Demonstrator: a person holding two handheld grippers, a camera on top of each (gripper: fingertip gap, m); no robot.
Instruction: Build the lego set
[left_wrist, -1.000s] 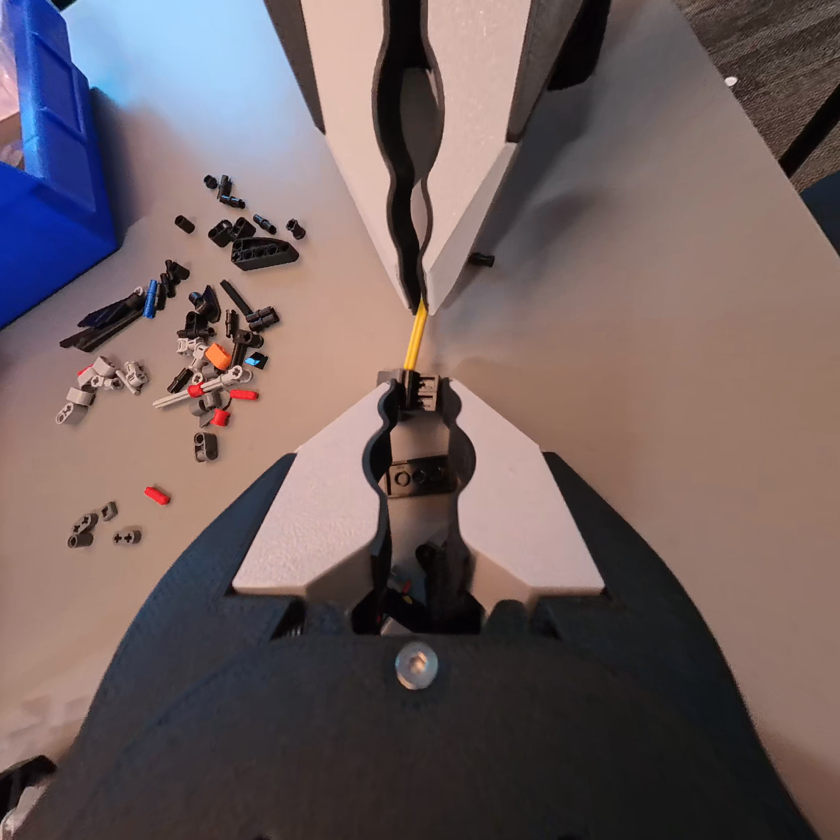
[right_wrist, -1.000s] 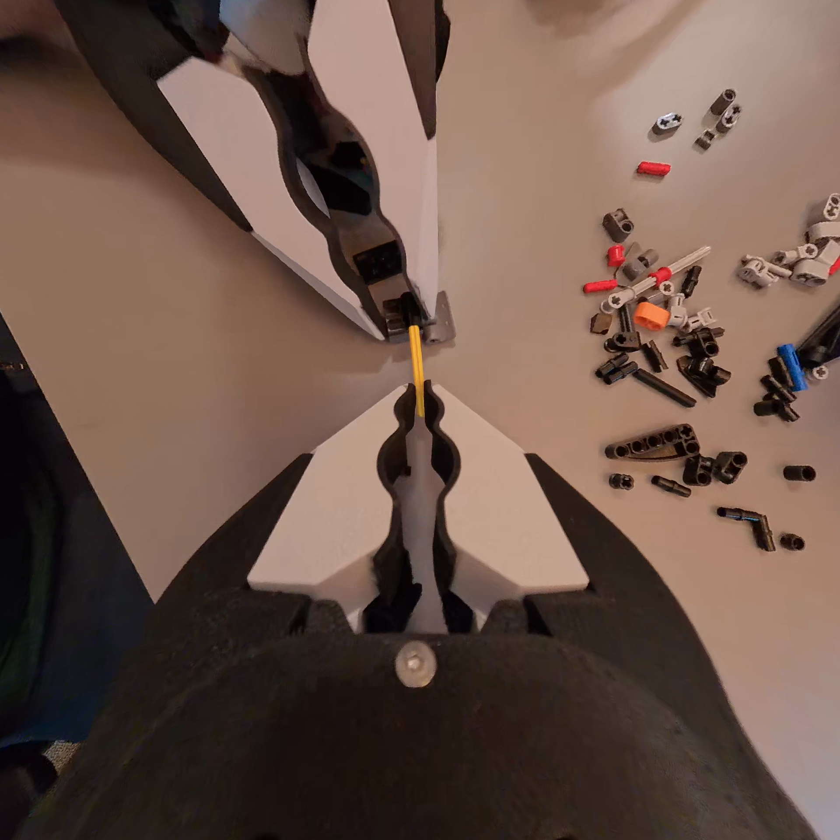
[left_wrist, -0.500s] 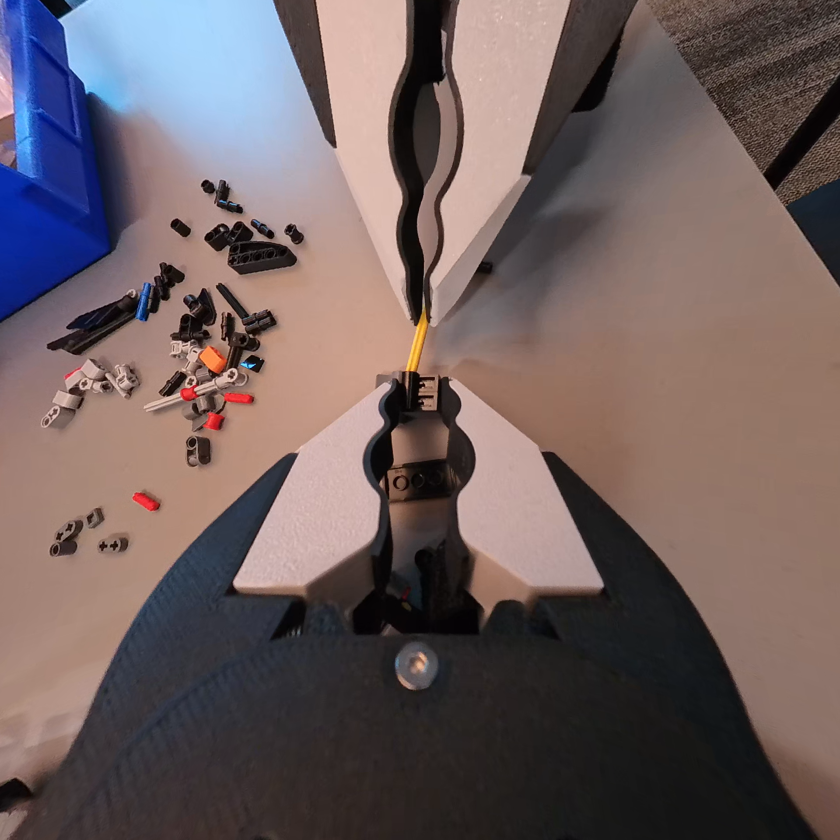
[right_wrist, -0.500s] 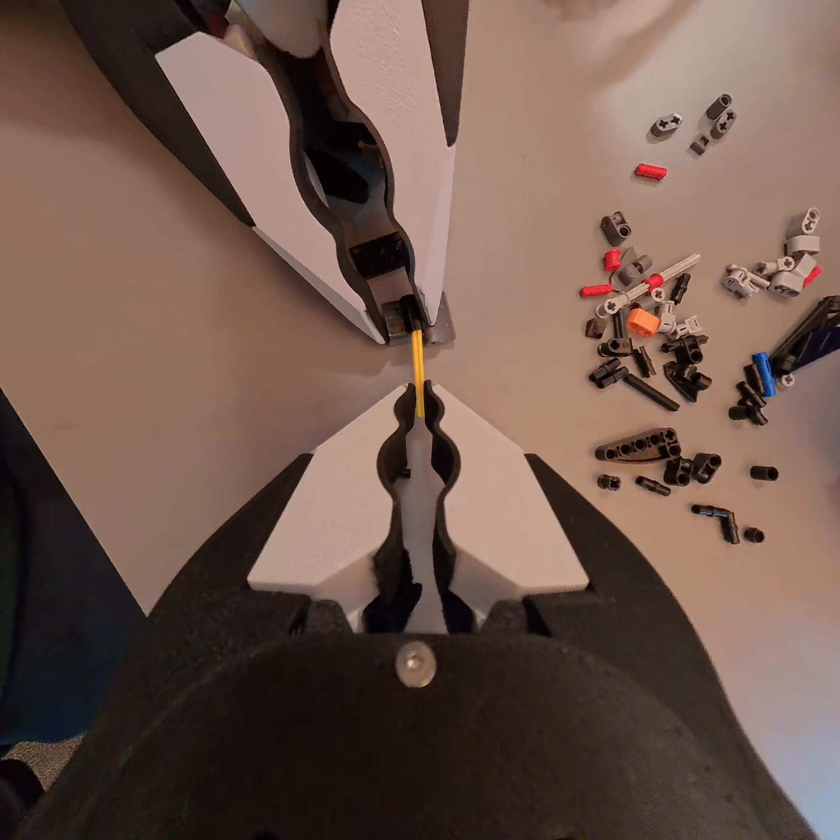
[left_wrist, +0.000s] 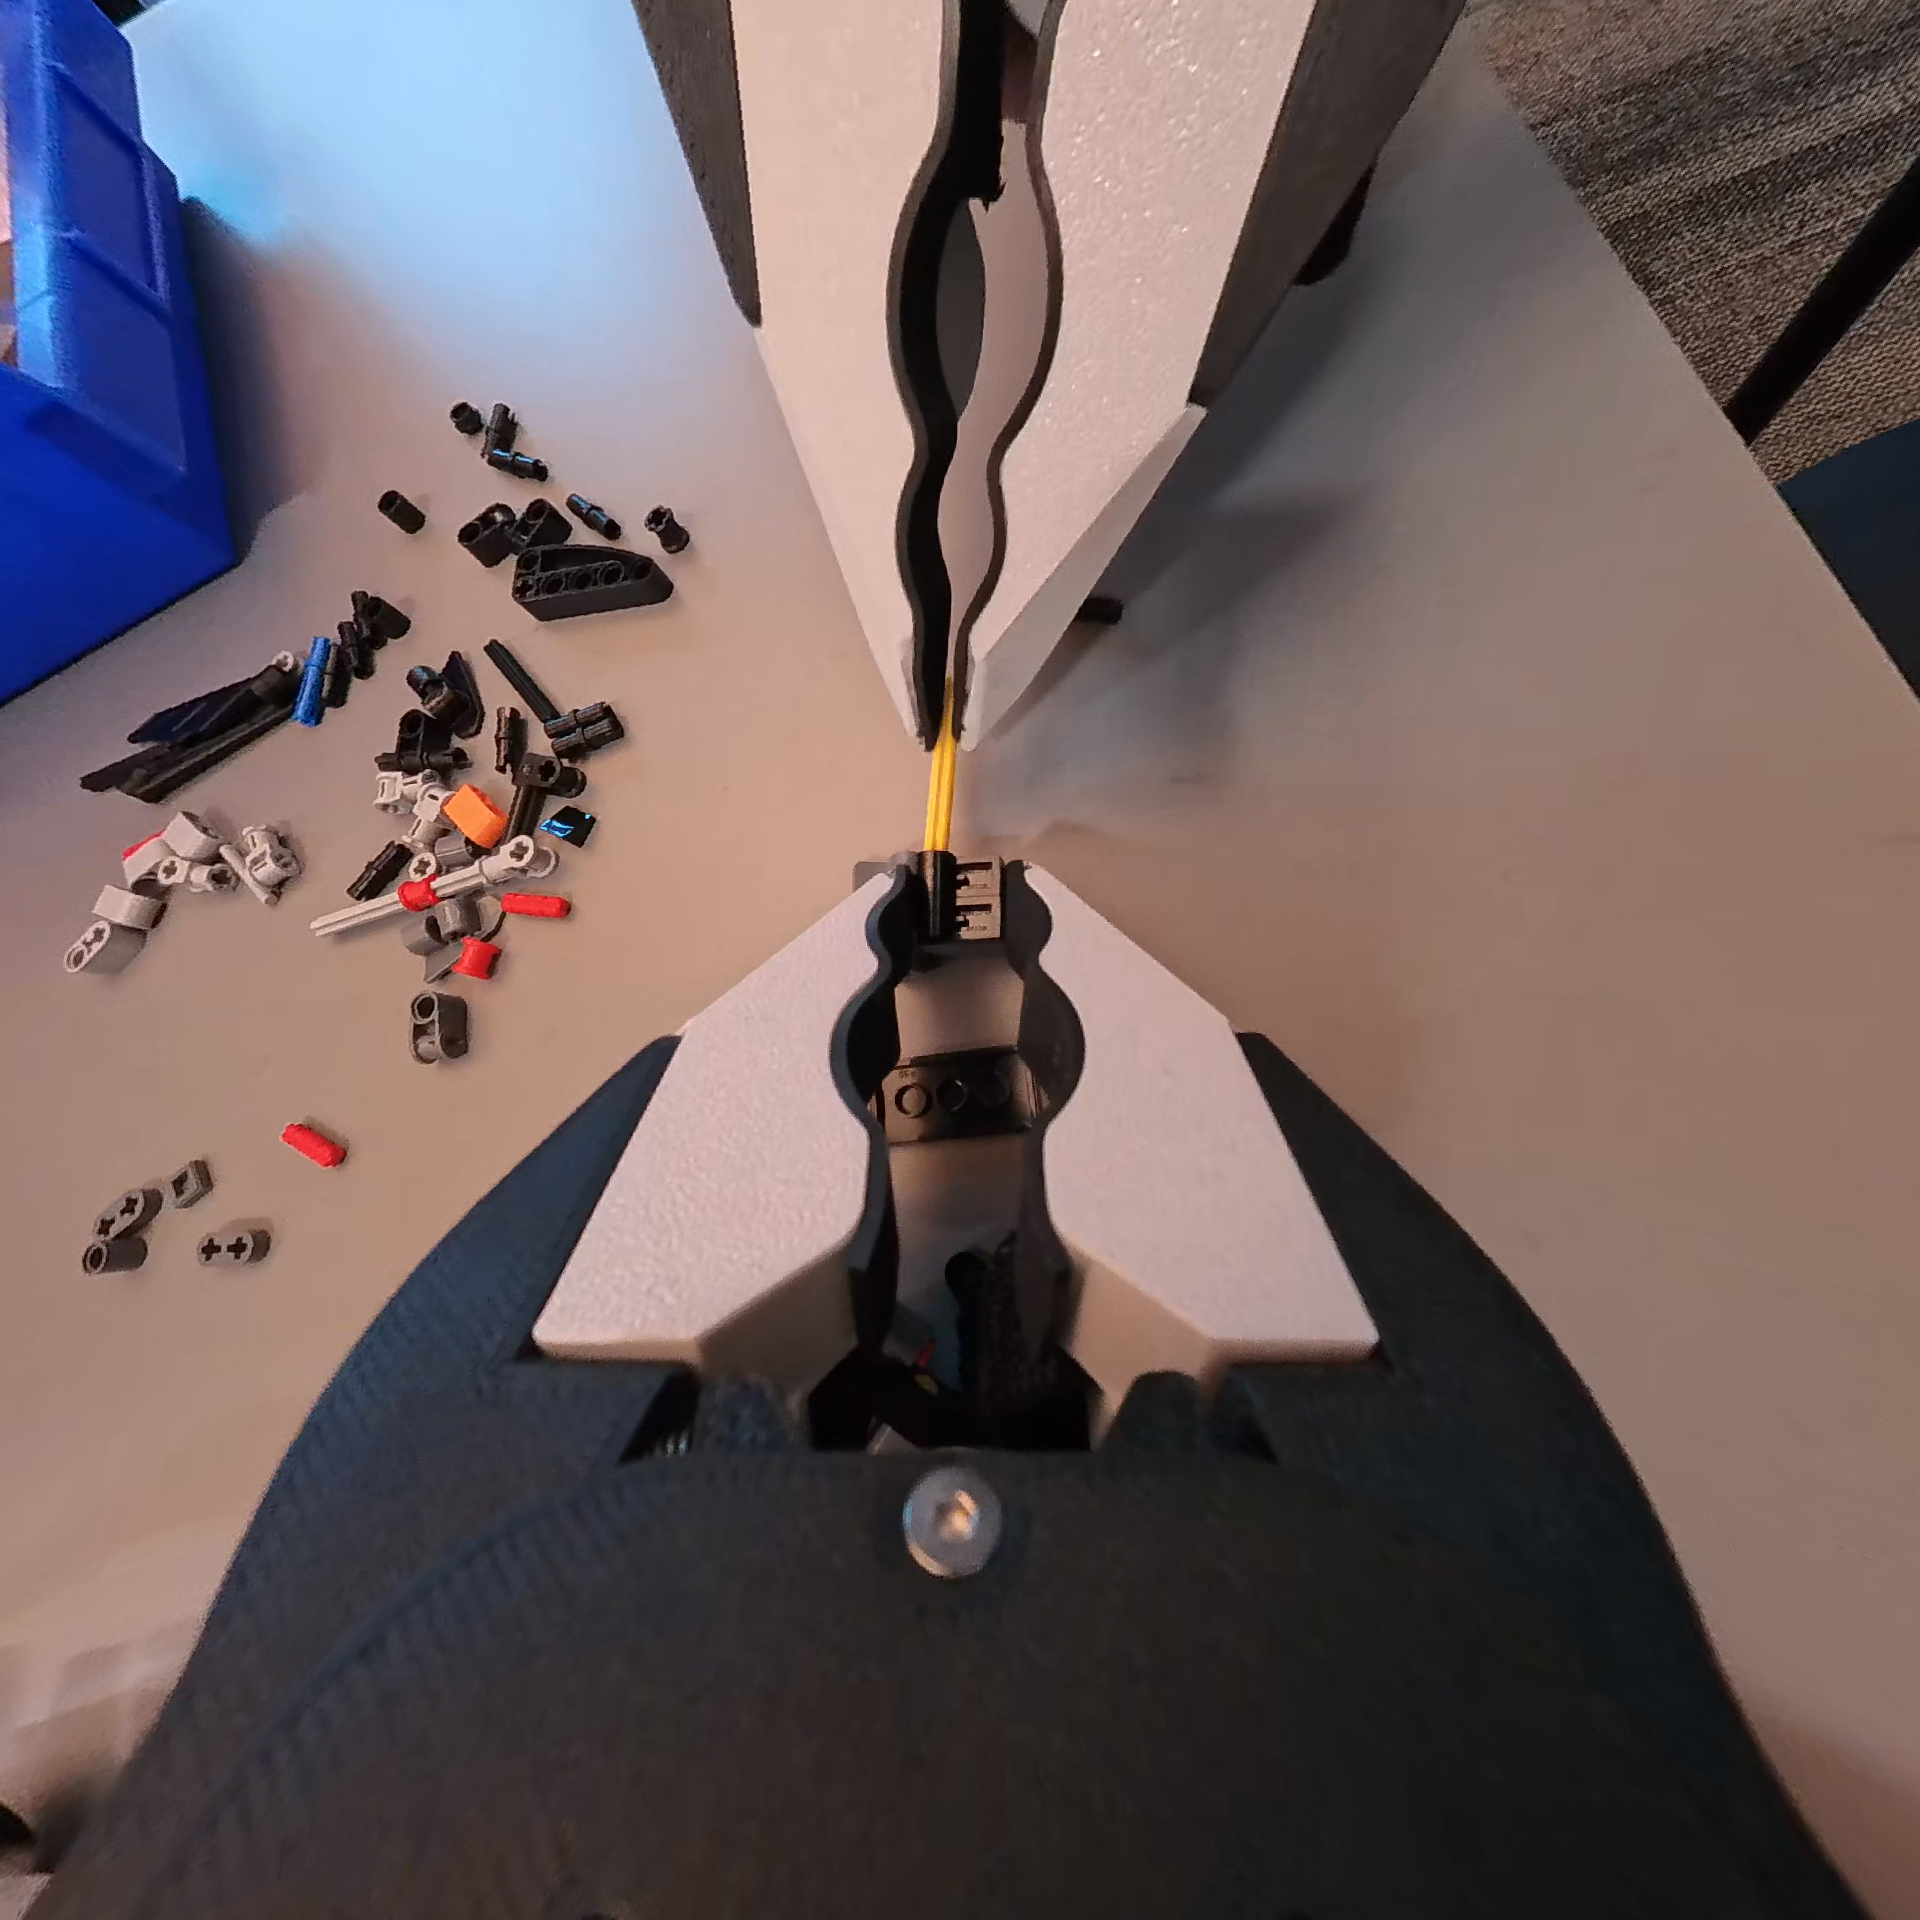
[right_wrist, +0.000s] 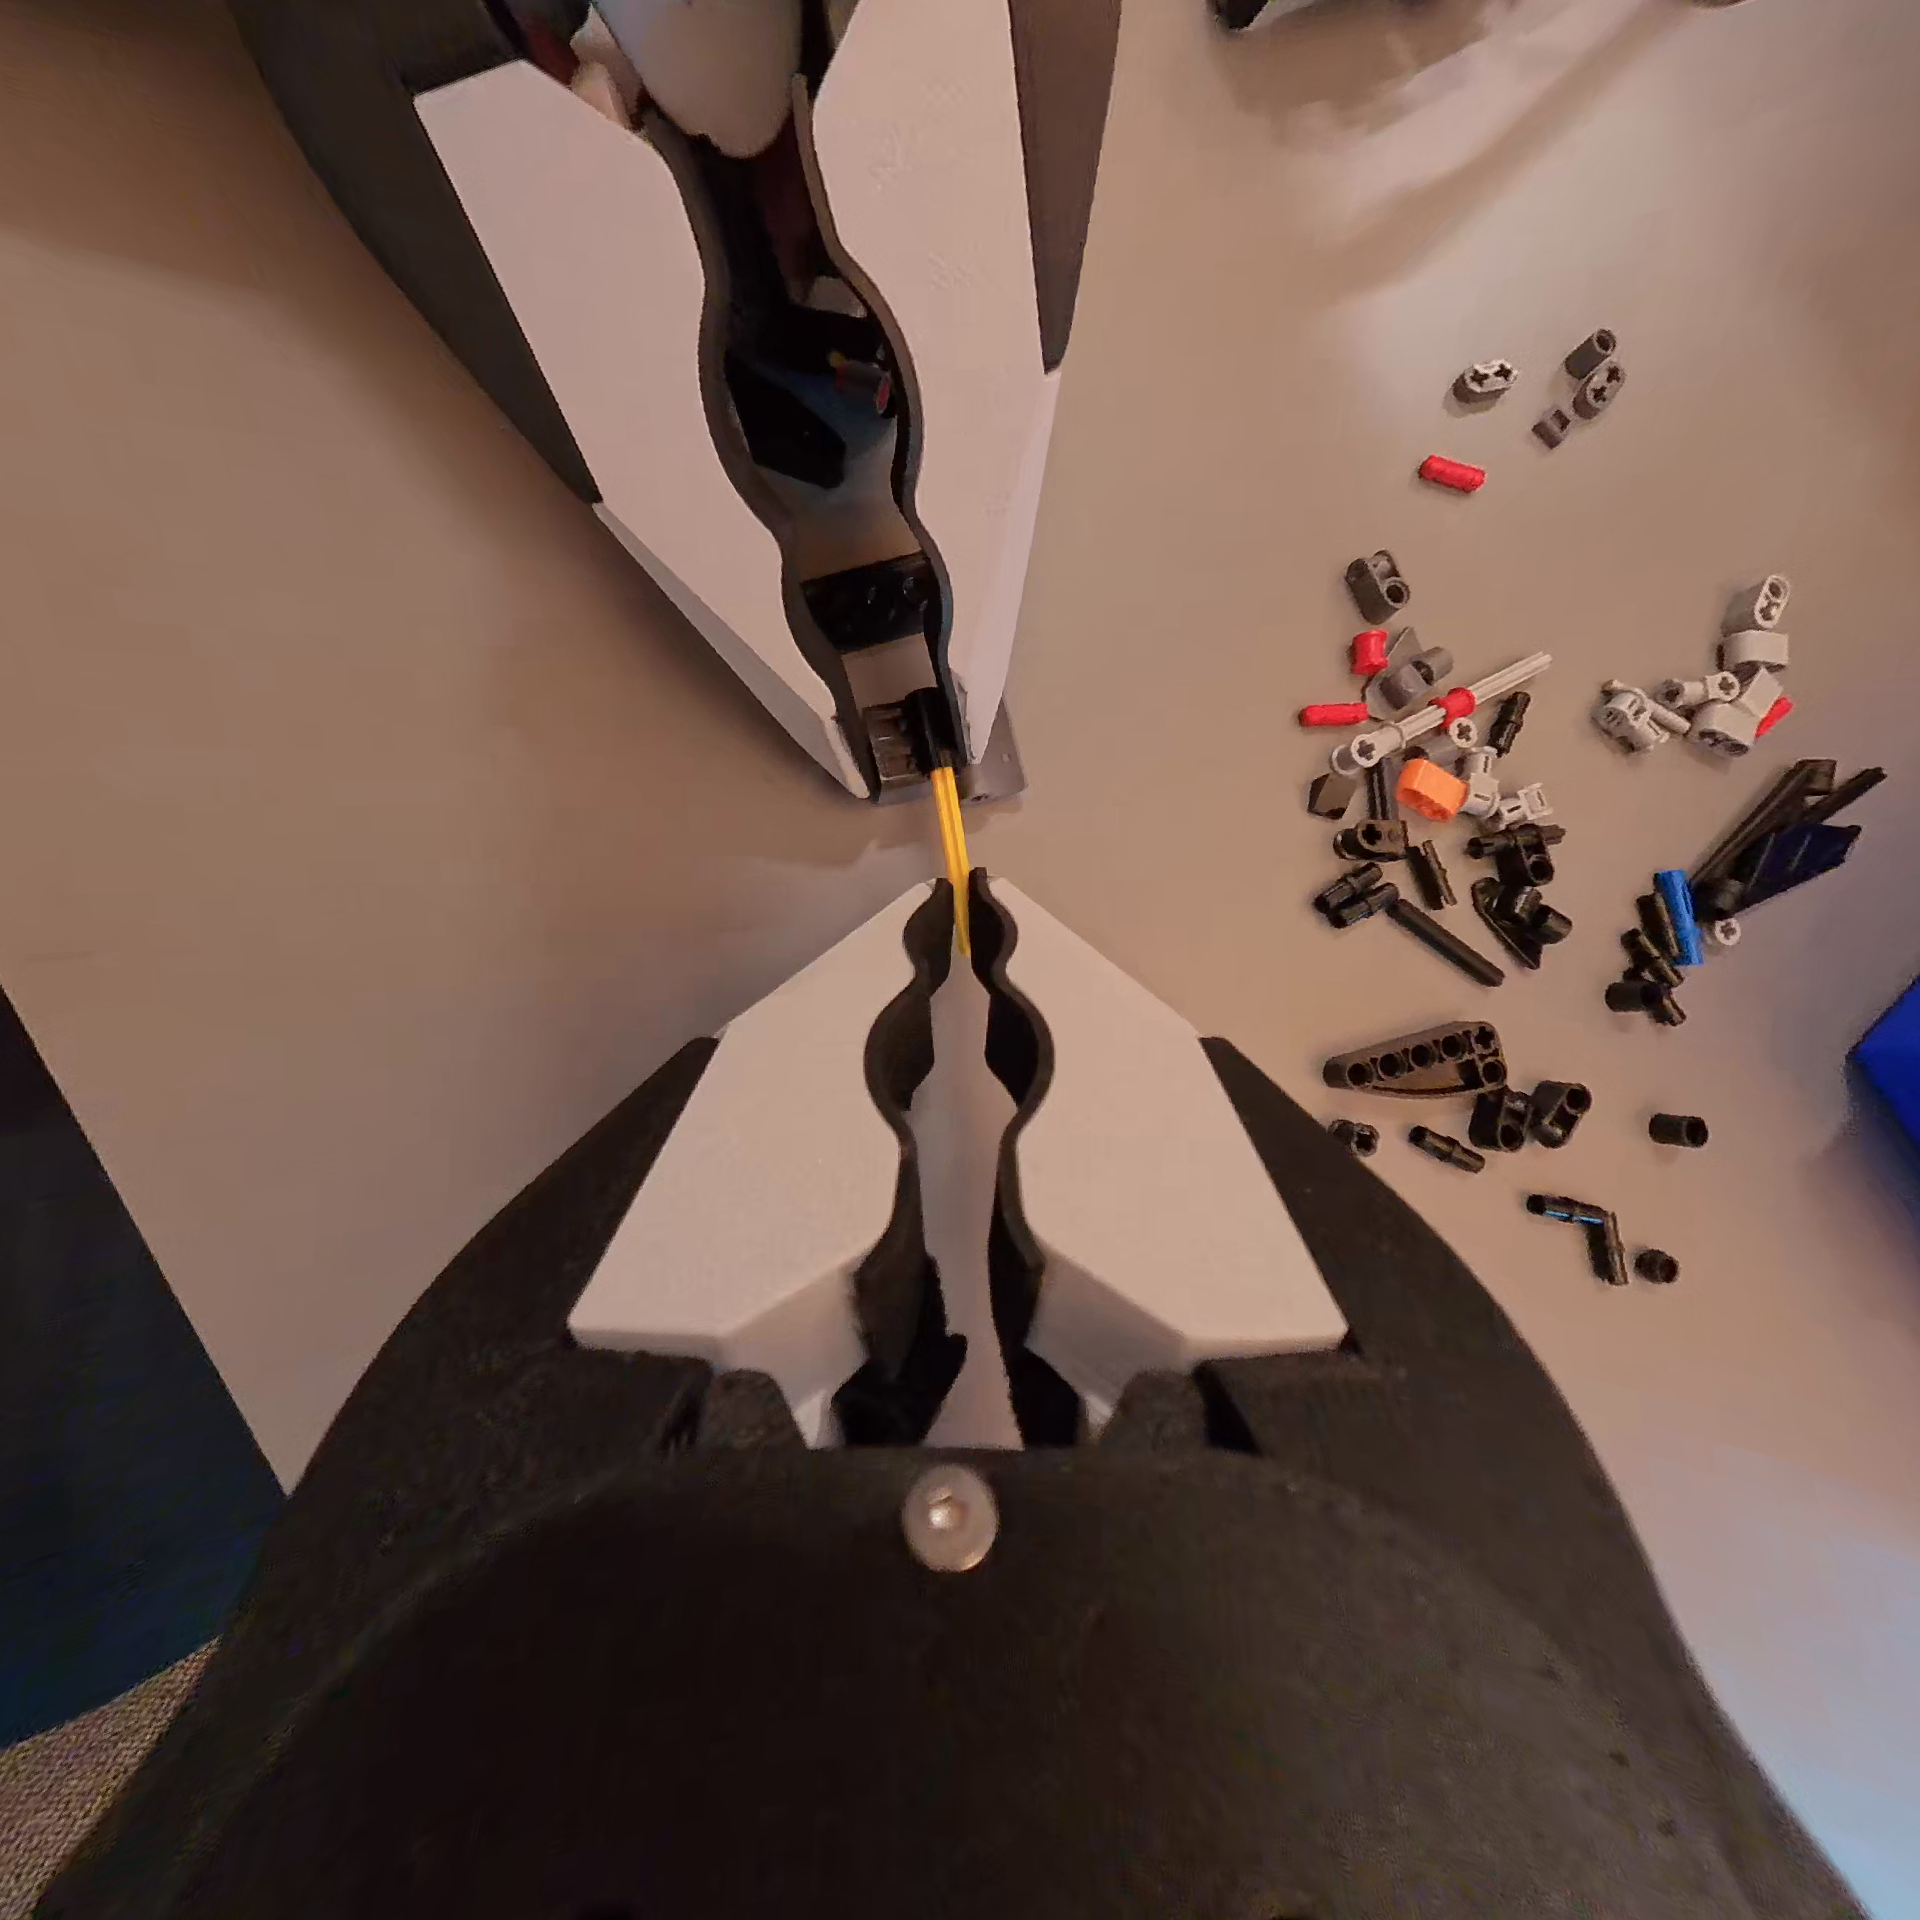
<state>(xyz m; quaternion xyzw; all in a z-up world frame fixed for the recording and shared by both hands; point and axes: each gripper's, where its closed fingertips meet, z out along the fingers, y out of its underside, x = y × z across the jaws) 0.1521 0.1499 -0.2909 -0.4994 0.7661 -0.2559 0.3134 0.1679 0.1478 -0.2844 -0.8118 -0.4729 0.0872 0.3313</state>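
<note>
Left wrist view has the left hand-held gripper clamped on a small black lego assembly, pinched right at the fingertips, with a black studded piece of it sitting further back between the fingers. Sticking straight out of the front of that assembly is a thin yellow axle, and the far end of it is nipped between the tips of the right hand-held gripper, which comes in from directly ahead, tip to tip.

Right wrist view shows the same thing from the other side: right hand-held gripper closed down narrow on the yellow axle, the left hand-held gripper facing it with the black lego assembly in its grip. Both are just above the pale tabletop; can't tell if anything's actually touching it.

The rest of the loose lego parts are scattered on the tabletop off to the left of the left gripper (right of the right one), well apart from the action: black pins and connectors, a curved black beam, grey joints, a few red bits, one orange piece, one blue pin. Past that pile, further left, is a blue bin.
</note>
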